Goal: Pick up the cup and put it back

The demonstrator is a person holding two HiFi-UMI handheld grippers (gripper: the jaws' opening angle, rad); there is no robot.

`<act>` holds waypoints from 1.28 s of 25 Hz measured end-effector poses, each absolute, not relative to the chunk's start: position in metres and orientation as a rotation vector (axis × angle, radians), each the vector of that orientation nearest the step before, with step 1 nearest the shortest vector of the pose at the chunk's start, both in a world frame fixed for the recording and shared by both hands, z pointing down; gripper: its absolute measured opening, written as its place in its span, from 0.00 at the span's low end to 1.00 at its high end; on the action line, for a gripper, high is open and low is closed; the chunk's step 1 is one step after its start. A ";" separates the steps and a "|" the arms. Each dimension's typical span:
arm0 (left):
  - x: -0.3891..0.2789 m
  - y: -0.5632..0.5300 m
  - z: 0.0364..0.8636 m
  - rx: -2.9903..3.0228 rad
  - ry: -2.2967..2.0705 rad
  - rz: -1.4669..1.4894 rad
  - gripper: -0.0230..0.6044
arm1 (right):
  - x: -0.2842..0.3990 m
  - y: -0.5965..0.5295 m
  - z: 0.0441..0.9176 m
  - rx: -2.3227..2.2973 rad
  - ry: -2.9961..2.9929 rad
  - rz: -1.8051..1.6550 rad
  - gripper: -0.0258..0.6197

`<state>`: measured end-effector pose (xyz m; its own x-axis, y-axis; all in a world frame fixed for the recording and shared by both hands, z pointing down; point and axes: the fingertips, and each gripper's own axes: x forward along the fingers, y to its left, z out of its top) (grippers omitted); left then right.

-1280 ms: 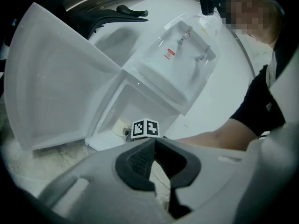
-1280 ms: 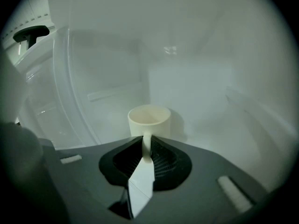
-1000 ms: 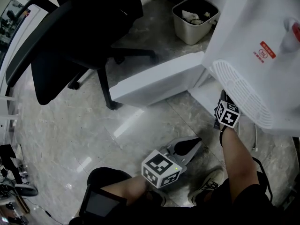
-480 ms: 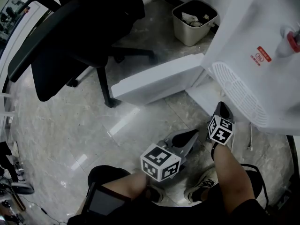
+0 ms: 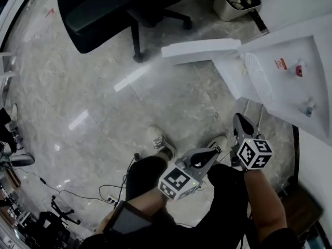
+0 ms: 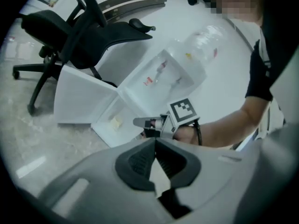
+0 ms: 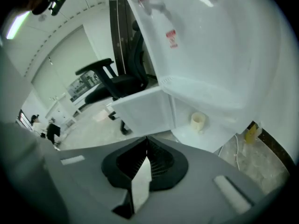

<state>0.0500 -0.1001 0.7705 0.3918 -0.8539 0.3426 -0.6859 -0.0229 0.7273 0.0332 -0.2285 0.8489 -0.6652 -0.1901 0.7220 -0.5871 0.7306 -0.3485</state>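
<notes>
Ahead of the right gripper [image 7: 147, 143], past its tips and a little to the right: small pale-yellow cup [image 7: 198, 121], upright on the floor of the open lower compartment of a tall white plastic water dispenser [image 7: 210, 55]. Well apart from that gripper, untouched by it. Left of the cup, seen from the same gripper: white compartment door [image 7: 145, 112], swung wide open. Farther off behind the door: black office chair [image 7: 110, 80] on a grey marble floor [image 5: 104, 102].

Right gripper closed, ribbed black pads [image 7: 159, 164] meeting at the tips, nothing between them. Held low in front of the dispenser, pointing toward the open compartment.

Left gripper [image 6: 155, 143] likewise closed tip to tip and empty. Held just beside the right gripper, on its left, pointing the same way. Straight ahead of the left gripper's tips: the right gripper with its marker cube, then the open compartment.

Well beyond both grippers, past the door: beige waste bin [image 5: 236, 1] with crumpled paper inside.
</notes>
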 end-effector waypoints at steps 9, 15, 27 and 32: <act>0.033 0.027 0.508 1.822 -1.201 -0.215 0.04 | 0.057 -0.111 0.562 0.744 -2.352 0.933 0.07; -0.007 0.053 0.422 2.000 -1.150 -0.059 0.04 | 0.066 -0.048 0.438 1.055 -2.478 0.955 0.07; 0.076 0.107 0.346 2.062 -1.224 -0.050 0.04 | 0.181 0.095 0.374 1.201 -2.559 0.955 0.06; 0.108 0.167 0.334 2.023 -1.249 -0.046 0.04 | 0.199 0.156 0.362 1.152 -2.585 0.963 0.06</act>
